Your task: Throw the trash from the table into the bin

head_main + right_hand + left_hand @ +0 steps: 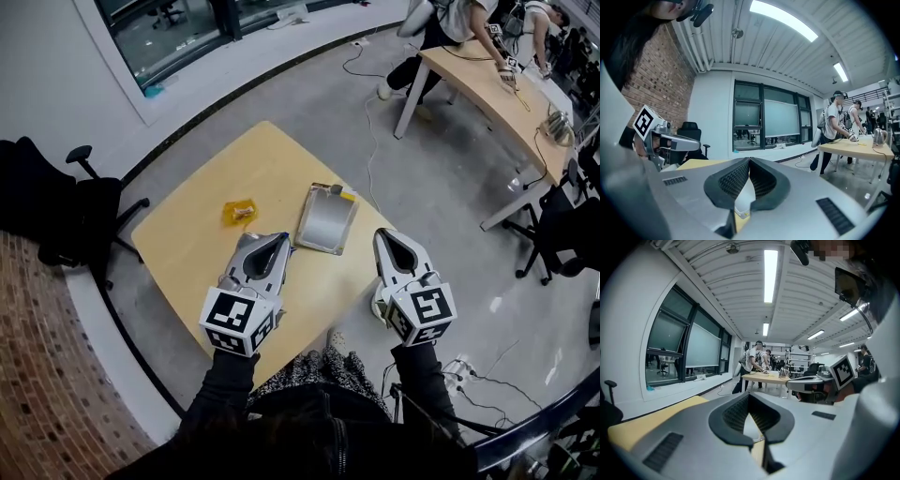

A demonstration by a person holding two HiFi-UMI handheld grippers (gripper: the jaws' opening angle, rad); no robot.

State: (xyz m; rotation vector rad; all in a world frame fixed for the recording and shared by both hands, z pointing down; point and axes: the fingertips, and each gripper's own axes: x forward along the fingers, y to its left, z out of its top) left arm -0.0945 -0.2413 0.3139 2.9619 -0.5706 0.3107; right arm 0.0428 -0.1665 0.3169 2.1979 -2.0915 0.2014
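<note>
On the yellow table point(197, 244) lie a crumpled yellow wrapper point(239, 212) and, to its right, a flat silver foil pouch point(326, 217). My left gripper point(284, 238) hovers over the table's near part, its tip just left of the pouch's near corner, jaws shut and empty. My right gripper point(382, 234) is by the table's right edge, right of the pouch, also shut with nothing held. In the left gripper view the left gripper point(749, 395) has its jaw tips meeting; in the right gripper view the right gripper point(749, 160) shows the same. No bin is in view.
A black office chair point(56, 206) stands left of the table. A second table point(487, 89) with people working at it is at the back right. Another chair point(562, 230) is at the right. Cables and a power strip point(459, 370) lie on the floor.
</note>
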